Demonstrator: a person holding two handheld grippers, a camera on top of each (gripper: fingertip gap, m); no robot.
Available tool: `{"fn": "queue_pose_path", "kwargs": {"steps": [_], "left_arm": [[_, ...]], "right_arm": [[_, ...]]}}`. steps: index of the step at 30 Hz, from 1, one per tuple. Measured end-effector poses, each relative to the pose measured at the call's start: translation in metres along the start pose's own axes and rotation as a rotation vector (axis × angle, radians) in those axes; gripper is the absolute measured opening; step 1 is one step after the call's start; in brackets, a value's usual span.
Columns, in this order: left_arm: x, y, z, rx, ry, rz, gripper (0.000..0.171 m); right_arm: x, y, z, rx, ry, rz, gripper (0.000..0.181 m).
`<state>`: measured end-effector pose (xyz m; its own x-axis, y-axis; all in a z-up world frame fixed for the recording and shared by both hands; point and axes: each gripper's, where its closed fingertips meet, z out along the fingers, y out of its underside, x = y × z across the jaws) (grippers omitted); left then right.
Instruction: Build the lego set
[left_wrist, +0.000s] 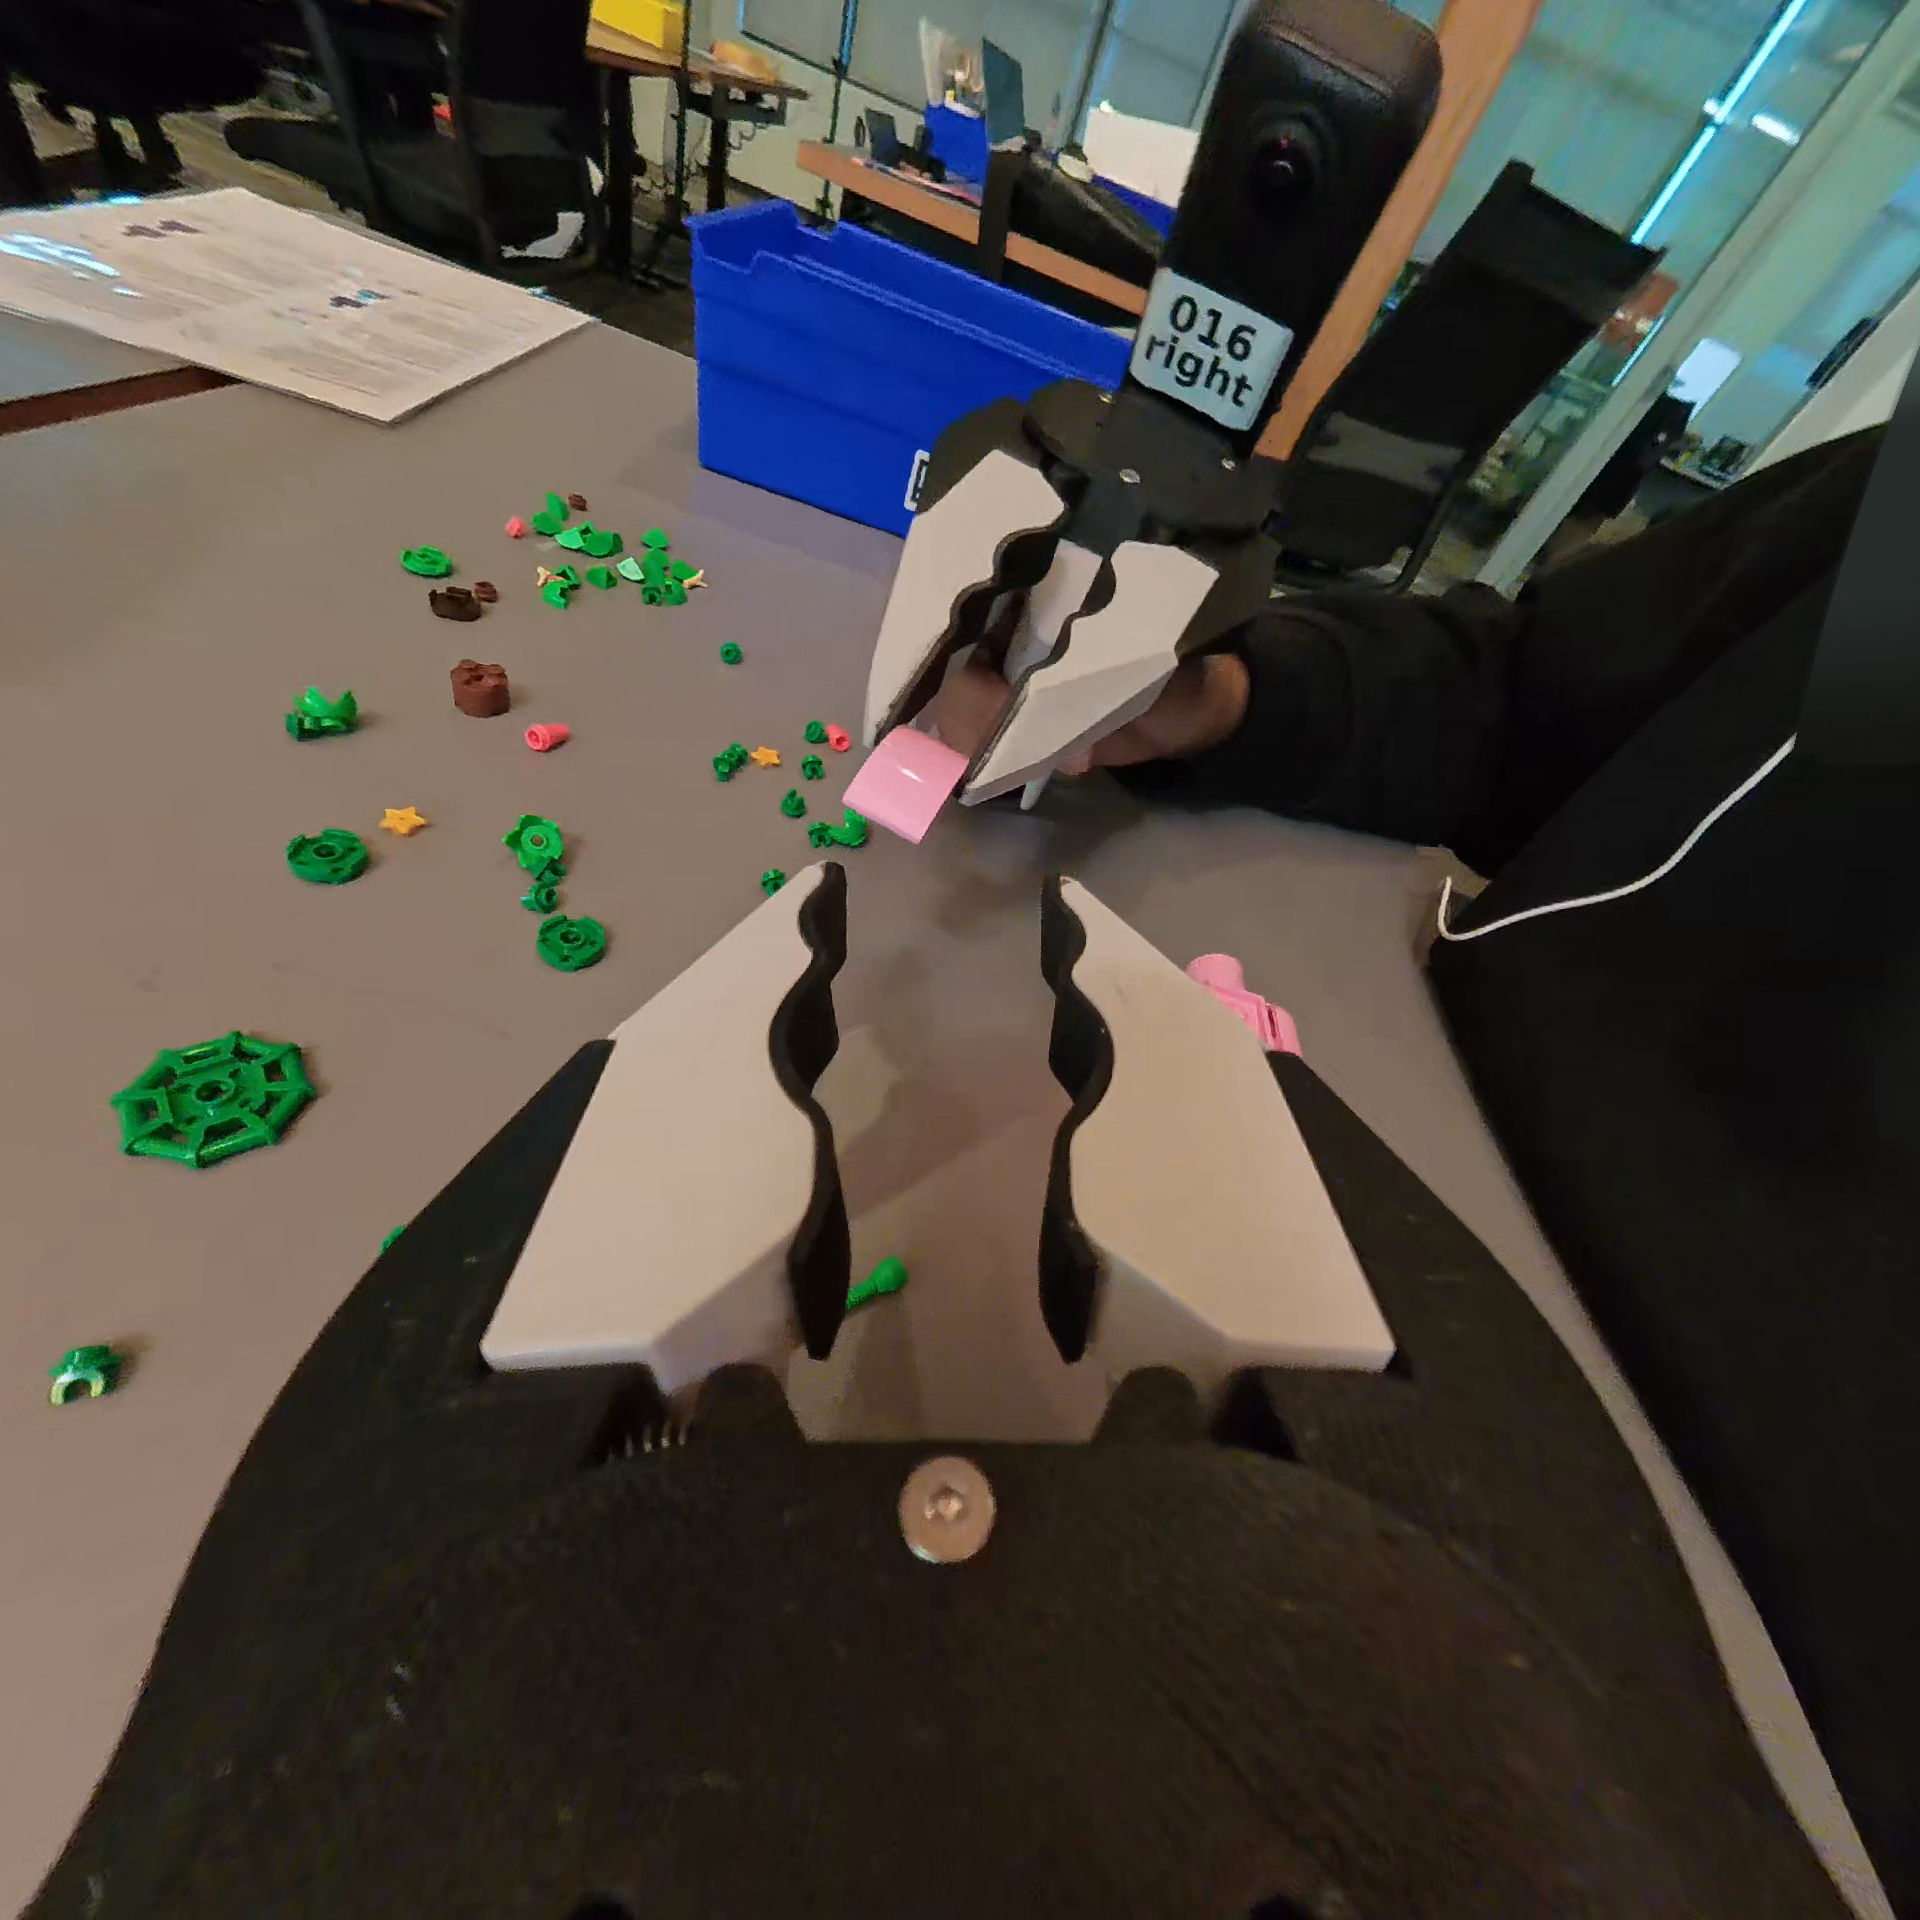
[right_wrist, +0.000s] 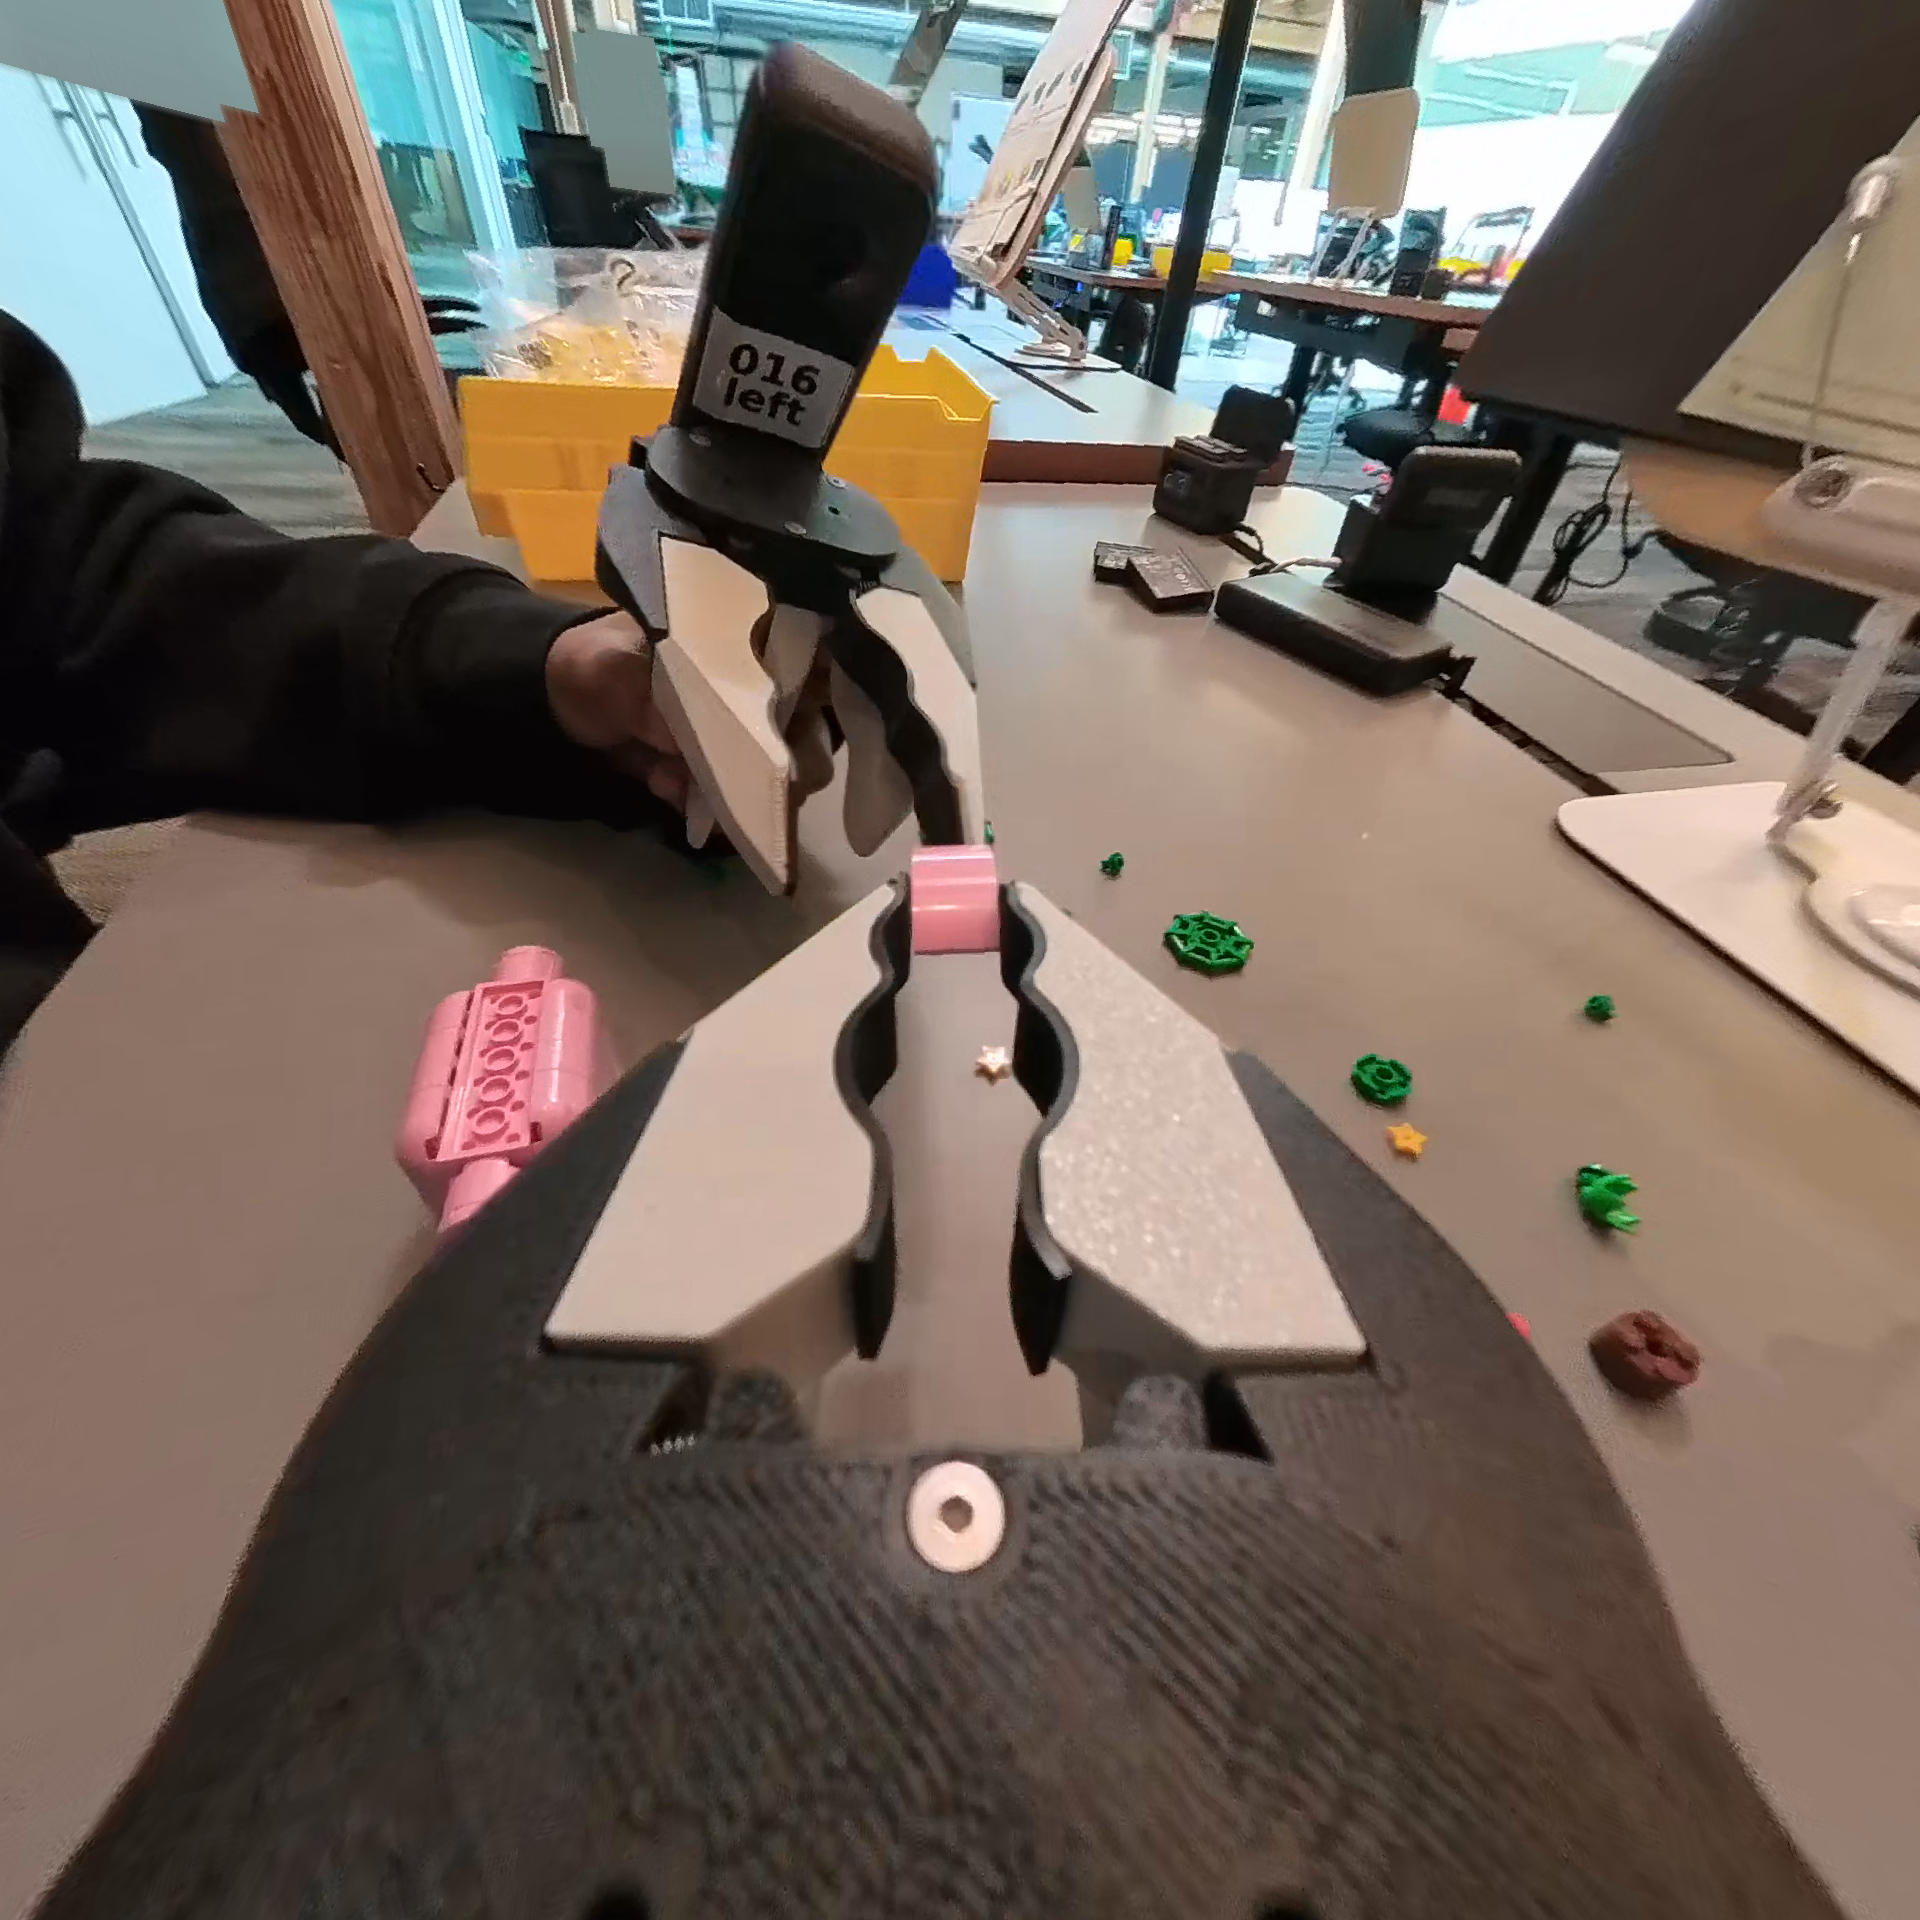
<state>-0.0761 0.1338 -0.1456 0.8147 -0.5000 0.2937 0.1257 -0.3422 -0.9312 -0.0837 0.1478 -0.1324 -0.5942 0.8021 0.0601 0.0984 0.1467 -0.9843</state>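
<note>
Left wrist view first: the left gripper hangs over the smooth grey table with its pale, wedge-shaped fingers spread wide, wavy black pads facing each other, nothing between them. Just ahead, the right gripper tilts down, pinching a glossy pink curved piece at its tips, lifted above the tabletop. Off to the side lie scattered lego bits: a green web-shaped round plate, ridged green round discs, a chunky brown round brick, a tiny orange star, a small pink cone. A pink studded assembly peeks out behind the left gripper's finger. Farther back, a shiny blue plastic bin and a printed paper sheet. Over to the right wrist view: the right gripper is drawn in narrow, its rippled black pads clamped on the pink curved piece, a smooth, rounded cylinder-like shape from here. The left gripper sits just beyond it, tips apart and empty. The pink assembly rests on the table beside the right gripper, its underside up, showing rows of round tubes. The green web plate, a brown brick and a star dot the matte surface; a yellow bin stands behind.
</note>
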Motion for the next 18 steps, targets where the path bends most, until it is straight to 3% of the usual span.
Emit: {"fn": "queue_pose_path", "kwargs": {"steps": [18], "left_arm": [[-0.0008,-0.0038,-0.0026,0.028,0.010,-0.013,0.034]], "right_arm": [[-0.0002,0.0009,0.0002,0.006,-0.022,0.025,0.015]]}}
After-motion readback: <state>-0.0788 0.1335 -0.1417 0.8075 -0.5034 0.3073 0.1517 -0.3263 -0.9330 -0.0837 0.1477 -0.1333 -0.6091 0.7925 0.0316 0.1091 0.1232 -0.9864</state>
